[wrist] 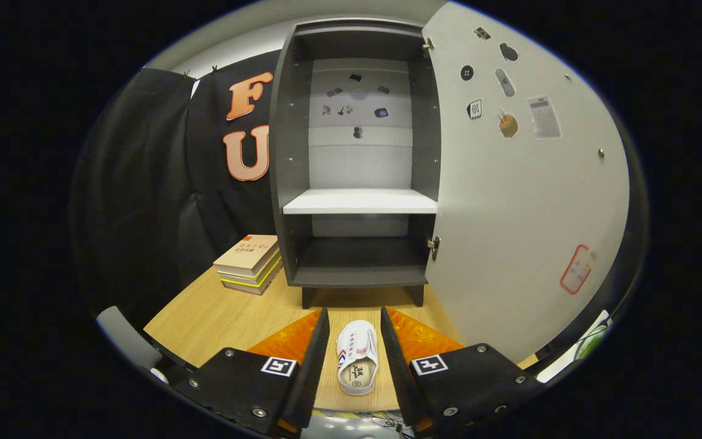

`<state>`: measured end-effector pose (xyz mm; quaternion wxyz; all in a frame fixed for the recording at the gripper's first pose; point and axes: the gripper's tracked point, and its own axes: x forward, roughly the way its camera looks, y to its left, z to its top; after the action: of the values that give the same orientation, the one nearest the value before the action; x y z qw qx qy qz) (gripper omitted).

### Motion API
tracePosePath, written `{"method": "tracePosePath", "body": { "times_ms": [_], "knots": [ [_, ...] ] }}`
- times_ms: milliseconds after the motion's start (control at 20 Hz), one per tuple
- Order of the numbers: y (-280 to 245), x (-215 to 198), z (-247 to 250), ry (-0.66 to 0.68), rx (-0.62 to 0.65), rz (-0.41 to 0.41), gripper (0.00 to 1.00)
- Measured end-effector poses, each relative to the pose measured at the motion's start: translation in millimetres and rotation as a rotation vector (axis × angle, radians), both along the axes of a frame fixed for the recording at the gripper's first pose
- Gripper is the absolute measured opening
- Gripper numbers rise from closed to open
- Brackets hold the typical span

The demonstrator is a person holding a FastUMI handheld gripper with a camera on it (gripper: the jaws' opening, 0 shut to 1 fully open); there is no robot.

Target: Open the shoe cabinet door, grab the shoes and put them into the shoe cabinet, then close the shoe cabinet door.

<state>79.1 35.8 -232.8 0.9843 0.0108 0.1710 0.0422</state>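
While gripper (354,323) gapes astride logo-insoled shoe (357,364), cabinet door (521,201) open

Cloth-walled test booth (144,183), tabletop cabinet (290,152)

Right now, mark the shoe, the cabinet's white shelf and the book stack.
shoe (357,360), gripper view, its insole, between the open fingers.
white shelf (360,201), gripper view, top surface.
book stack (248,253), gripper view, top cover.

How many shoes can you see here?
1. A white shoe lies on the table between the open claw's fingers, in front of the open cabinet. Both shelves look bare. A second shoe may be hidden behind the claw.
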Motion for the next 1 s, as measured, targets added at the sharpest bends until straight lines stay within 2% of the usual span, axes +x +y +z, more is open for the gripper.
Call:
{"method": "tracePosePath", "body": {
  "times_ms": [300, 500, 850, 1000],
  "knots": [
    [16, 14, -97, 0.173, -0.011, 0.014, 0.55],
    [33, 19, -160, 0.293, 0.034, 0.018, 0.55],
    [42, 34, -227, 0.426, 0.080, -0.010, 0.55],
    [43, 43, -239, 0.448, 0.097, -0.020, 0.55]
  ]
}}
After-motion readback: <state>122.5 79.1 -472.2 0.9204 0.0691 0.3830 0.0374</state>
